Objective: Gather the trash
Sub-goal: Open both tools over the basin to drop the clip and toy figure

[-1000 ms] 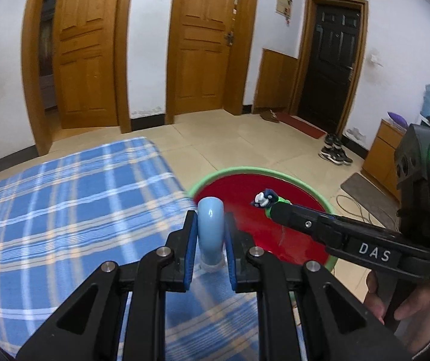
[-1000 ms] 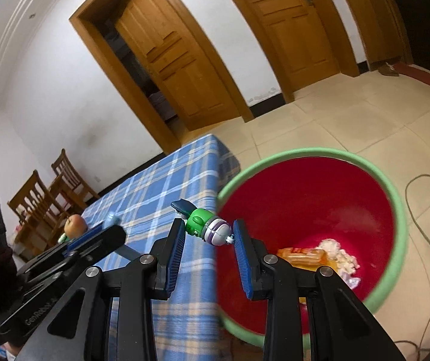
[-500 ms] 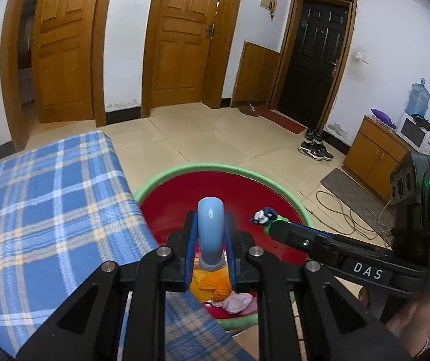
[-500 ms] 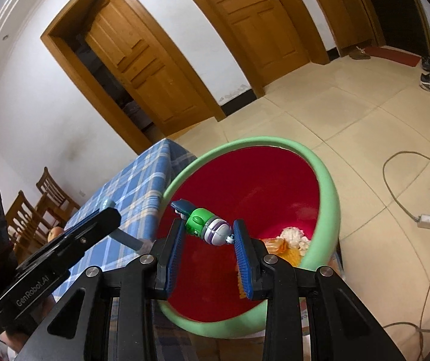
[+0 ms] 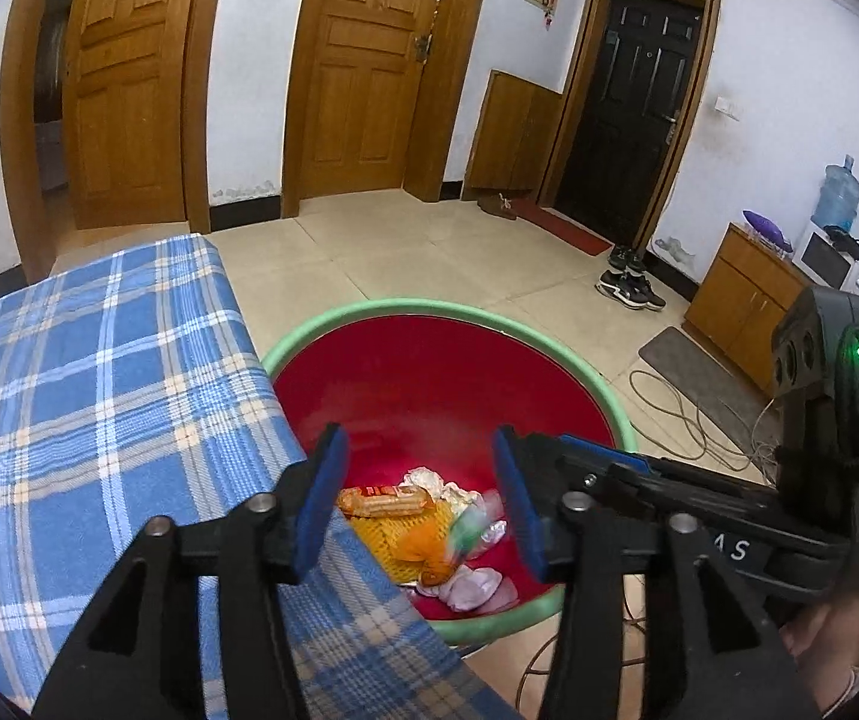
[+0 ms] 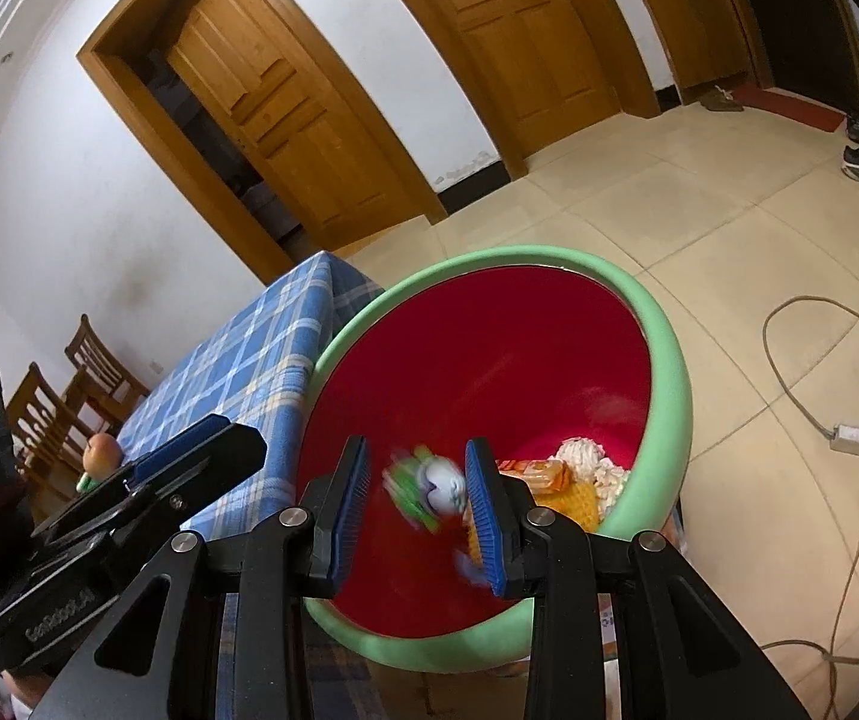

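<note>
Blue piece gone, green toy (image 6: 426, 489) blurred

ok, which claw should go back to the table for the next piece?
Left. The left claw is empty with jaws opening, and sits on the table side. The right claw has the blurred green toy between its pads over the bin.

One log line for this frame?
left gripper: jaws opening, empty | right gripper: green toy between fingers, blurred, grip unclear | both over red basin

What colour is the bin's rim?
Light green rim, red inside; clearest in the right wrist view.
</note>
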Motion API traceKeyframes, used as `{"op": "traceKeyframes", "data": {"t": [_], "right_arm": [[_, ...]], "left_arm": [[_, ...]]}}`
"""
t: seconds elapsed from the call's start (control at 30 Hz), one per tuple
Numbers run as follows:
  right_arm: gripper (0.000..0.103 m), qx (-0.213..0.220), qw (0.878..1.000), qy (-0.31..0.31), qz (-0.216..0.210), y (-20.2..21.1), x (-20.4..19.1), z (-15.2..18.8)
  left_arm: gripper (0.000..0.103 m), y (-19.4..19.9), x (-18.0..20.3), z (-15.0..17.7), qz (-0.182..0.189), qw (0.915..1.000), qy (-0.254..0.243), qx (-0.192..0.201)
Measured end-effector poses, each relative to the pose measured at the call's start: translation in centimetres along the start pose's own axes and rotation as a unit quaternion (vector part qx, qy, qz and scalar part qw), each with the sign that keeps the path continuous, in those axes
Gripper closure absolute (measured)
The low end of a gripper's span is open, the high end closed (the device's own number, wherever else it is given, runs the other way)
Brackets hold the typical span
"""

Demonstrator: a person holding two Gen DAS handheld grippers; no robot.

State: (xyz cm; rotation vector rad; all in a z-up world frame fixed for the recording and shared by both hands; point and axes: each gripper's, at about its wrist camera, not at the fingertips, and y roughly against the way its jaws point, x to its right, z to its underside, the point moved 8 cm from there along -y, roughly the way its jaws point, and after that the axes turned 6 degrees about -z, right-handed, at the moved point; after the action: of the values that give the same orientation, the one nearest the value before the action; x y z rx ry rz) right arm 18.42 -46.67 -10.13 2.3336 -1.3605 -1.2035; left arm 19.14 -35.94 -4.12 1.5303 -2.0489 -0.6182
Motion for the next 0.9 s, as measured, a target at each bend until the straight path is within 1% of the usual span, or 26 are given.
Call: {"op": "traceKeyframes", "data": {"t": [0.13, 0.33, 0.4, 0.57, 0.7, 0.73, 0.8, 0.83, 0.87, 0.9], "right_arm": [[0.07, -0.004, 1.0, 0.006, 0.001, -0.09, -0.19, 0.21], [0.07, 0.0, 1.0, 0.01, 0.005, 0.13, -0.34, 0.15], [0.07, 0.002, 1.0, 0.01, 0.008, 0.25, -0.34, 0.13], [0.068, 0.002, 1.0, 0.014, 0.021, 0.3, -0.11, 0.23], [0.067, 0.001, 0.999, 0.015, 0.029, 0.25, 0.03, 0.28], [0.066, 0.001, 0.999, 0.016, 0.032, 0.23, 0.03, 0.27], [0.056, 0.002, 0.999, 0.014, 0.038, 0.22, -0.11, 0.27], [0.054, 0.003, 0.999, 0.013, 0.039, 0.3, -0.22, 0.3], [0.05, 0.008, 0.999, 0.015, 0.043, 0.45, -0.33, 0.26], [0.042, 0.013, 0.998, 0.017, 0.055, 0.61, -0.35, 0.22]], "left_arm": [[0.047, 0.3, -0.13, -0.12, -0.005, 1.0, 0.0, 0.007], [0.046, 0.29, -0.25, -0.11, -0.007, 1.0, 0.002, 0.005], [0.042, 0.28, -0.23, -0.07, -0.008, 1.0, 0.001, 0.004], [0.041, 0.2, -0.02, -0.12, -0.007, 1.0, -0.003, 0.004], [0.039, 0.04, -0.23, -0.08, -0.007, 1.0, -0.001, 0.002], [0.038, 0.04, -0.22, -0.1, -0.007, 1.0, -0.002, 0.002], [0.03, 0.07, -0.21, -0.06, -0.007, 1.0, -0.003, -0.003], [0.028, 0.13, -0.27, -0.03, -0.008, 1.0, -0.002, -0.005], [0.027, 0.38, -0.32, -0.11, -0.004, 1.0, 0.003, -0.006], [0.025, 0.6, -0.38, -0.24, -0.002, 1.0, 0.005, -0.008]]}}
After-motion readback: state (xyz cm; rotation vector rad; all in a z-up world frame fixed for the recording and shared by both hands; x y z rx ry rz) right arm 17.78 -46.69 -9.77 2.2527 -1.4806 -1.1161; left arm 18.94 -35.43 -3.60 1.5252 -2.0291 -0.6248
